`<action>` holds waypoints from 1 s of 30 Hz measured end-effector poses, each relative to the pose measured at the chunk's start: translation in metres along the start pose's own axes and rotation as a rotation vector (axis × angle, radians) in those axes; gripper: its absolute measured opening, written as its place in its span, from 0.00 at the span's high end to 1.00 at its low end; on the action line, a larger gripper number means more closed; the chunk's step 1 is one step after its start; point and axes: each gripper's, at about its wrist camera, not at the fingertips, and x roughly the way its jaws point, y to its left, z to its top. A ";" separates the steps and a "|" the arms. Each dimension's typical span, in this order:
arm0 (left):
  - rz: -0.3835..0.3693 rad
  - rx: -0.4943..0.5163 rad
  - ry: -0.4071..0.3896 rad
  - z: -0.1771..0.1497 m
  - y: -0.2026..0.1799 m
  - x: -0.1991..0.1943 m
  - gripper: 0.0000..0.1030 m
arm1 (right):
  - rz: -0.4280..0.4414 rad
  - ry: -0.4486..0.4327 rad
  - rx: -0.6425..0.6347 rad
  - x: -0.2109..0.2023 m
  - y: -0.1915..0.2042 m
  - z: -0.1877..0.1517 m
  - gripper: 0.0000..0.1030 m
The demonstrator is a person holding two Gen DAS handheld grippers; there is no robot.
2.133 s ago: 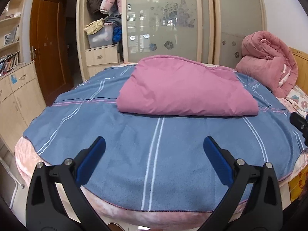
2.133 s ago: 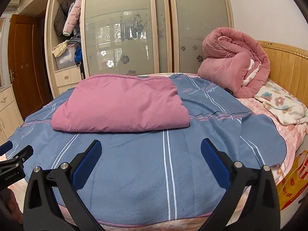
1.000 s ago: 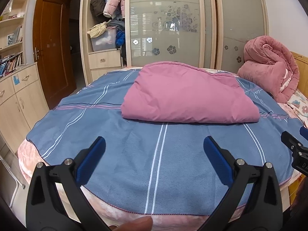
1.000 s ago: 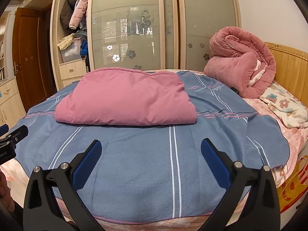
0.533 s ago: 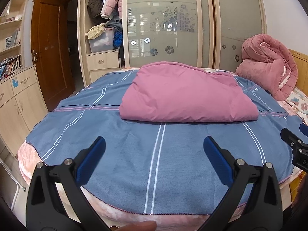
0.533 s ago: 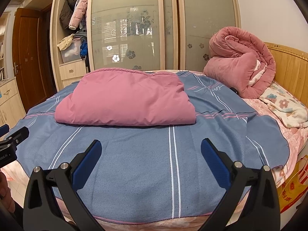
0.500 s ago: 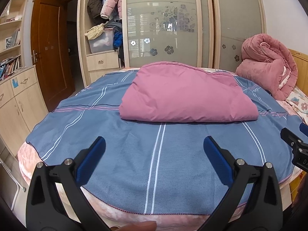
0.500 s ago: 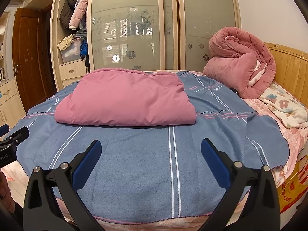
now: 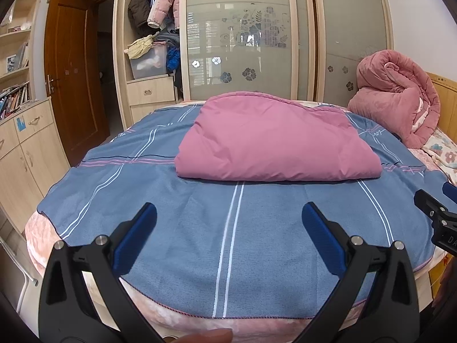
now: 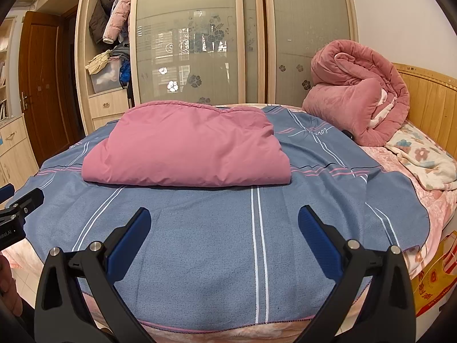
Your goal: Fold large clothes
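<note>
A pink garment (image 9: 274,140) lies folded in a flat rectangle on the blue striped bedspread (image 9: 228,223), near the middle of the bed; it also shows in the right wrist view (image 10: 185,145). My left gripper (image 9: 228,220) is open and empty, held above the near edge of the bed, well short of the garment. My right gripper (image 10: 224,220) is open and empty, also over the near edge. Each gripper shows at the side of the other's view: the right one (image 9: 437,214), the left one (image 10: 17,208).
A rolled pink quilt (image 10: 357,94) sits at the back right by the wooden headboard (image 10: 428,97), with a floral blanket (image 10: 422,157) beside it. A wardrobe with glass sliding doors (image 9: 242,37) stands behind the bed. Cabinets (image 9: 22,148) and a door (image 9: 71,71) are left.
Both grippers have drifted slightly; the views shifted a little over the last two seconds and are almost still in the last half second. The garment has not moved. Both stay open.
</note>
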 end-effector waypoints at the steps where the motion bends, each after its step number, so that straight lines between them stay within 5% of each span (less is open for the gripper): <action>1: -0.001 0.001 0.001 0.000 0.000 0.000 0.02 | 0.000 0.000 0.001 0.000 0.000 0.000 0.01; 30: -0.006 -0.002 0.002 -0.001 -0.002 -0.002 0.02 | -0.002 -0.003 -0.003 0.000 0.000 -0.001 0.01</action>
